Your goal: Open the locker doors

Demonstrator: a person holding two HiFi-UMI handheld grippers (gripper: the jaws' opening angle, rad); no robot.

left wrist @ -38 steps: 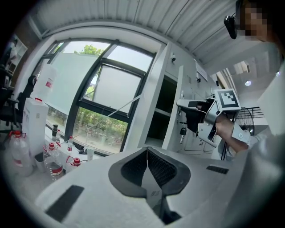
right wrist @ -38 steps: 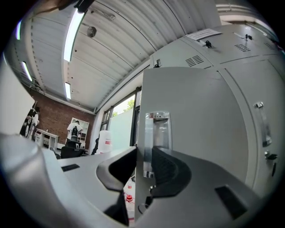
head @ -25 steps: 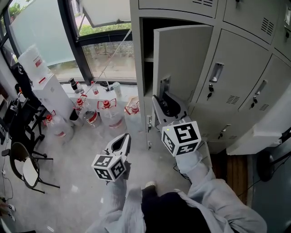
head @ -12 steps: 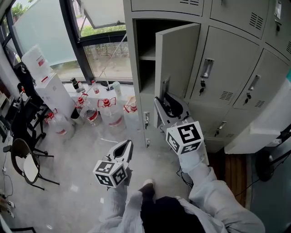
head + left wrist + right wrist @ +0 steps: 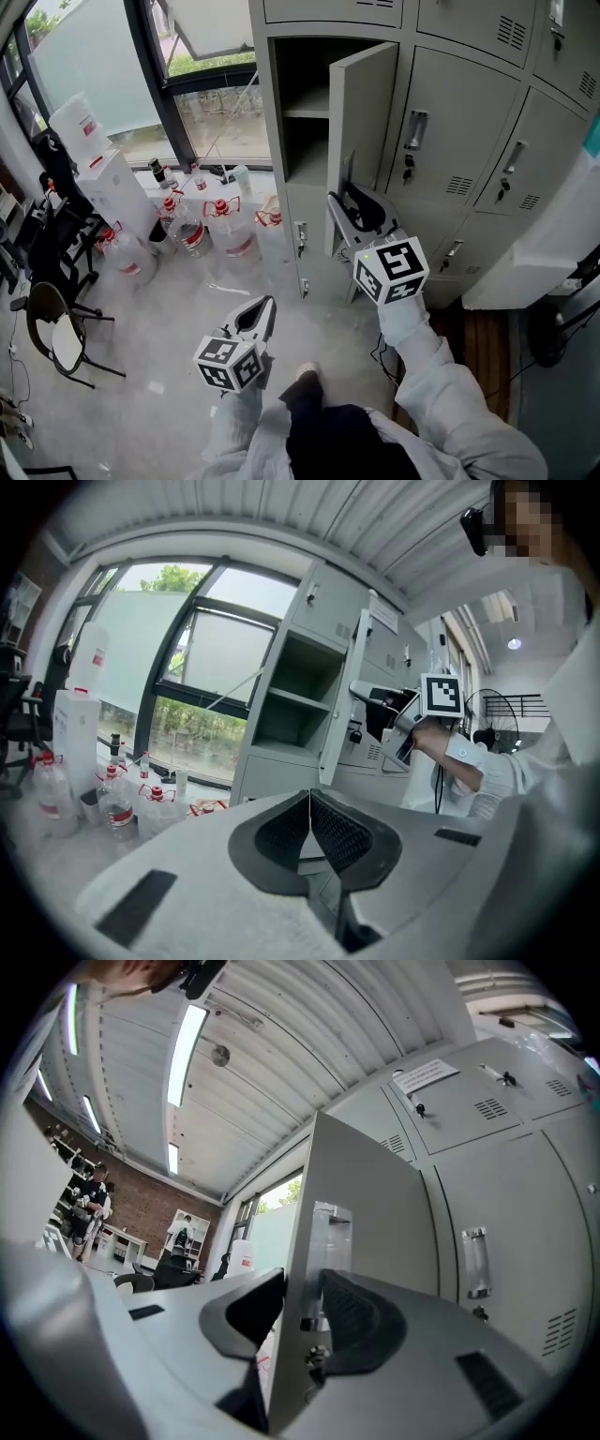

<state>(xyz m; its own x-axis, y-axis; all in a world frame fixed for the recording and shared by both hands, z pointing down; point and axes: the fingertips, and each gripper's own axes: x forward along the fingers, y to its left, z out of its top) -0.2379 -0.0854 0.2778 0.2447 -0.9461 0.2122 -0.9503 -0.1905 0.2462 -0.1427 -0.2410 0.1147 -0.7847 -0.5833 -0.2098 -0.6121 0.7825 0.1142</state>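
My right gripper [image 5: 354, 208] is at the free edge of the one open door [image 5: 364, 112], in the upper left column of the lockers [image 5: 459, 103]. In the right gripper view the right gripper [image 5: 300, 1302] has its jaws spread, one on each side of that edge. They have just been opening, and the door [image 5: 375, 1194] stands between them. One pad sits behind the door and the other in front of it, and a strip of door face shows beside the front pad. I can't see either pad pressing. The door's handle [image 5: 330, 1232] is just above the pads.

The door is swung well out, and I can see the shelf [image 5: 307, 111] in the dark compartment behind it. The neighbouring doors to the right are closed.

My left gripper [image 5: 258, 317] hangs low over the floor [image 5: 159, 319], well apart from the lockers. Its jaws are pressed together on nothing [image 5: 309, 803]. Bottles [image 5: 220, 230] stand on the floor under the window [image 5: 216, 103].
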